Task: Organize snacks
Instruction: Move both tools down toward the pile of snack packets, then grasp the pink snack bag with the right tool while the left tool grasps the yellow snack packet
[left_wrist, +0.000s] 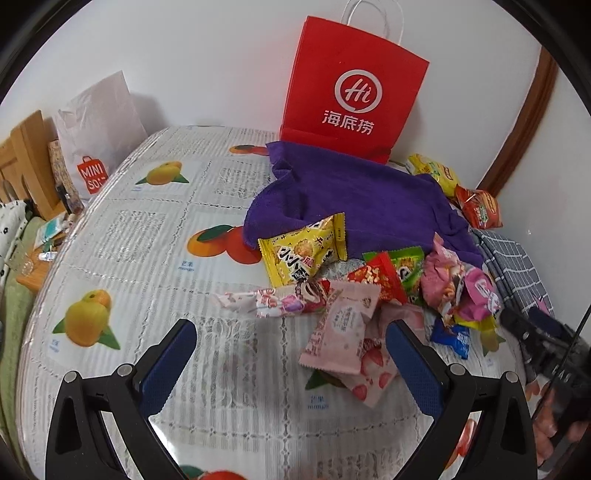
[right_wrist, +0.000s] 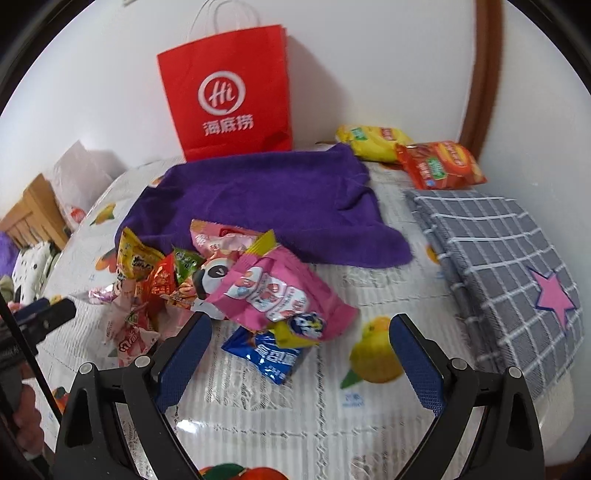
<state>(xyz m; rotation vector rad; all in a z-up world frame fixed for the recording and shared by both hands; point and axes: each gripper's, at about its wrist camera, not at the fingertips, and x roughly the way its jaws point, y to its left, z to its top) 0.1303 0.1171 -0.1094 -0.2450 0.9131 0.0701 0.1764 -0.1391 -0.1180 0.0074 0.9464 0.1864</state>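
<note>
Domestic room. Evidence: table (left_wrist: 110, 258) under fruit-print cover, wooden chair (left_wrist: 29, 162), shopping bags (left_wrist: 351, 92) against white wall, folded cloths (right_wrist: 498, 258).

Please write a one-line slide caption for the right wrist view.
Open right gripper above a blue snack packet beside a snack pile, purple towel and red bag behind.

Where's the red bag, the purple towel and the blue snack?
red bag (right_wrist: 225, 92): right wrist view, its front logo.
purple towel (right_wrist: 258, 192): right wrist view, its middle.
blue snack (right_wrist: 264, 356): right wrist view, wrapper's front.
</note>
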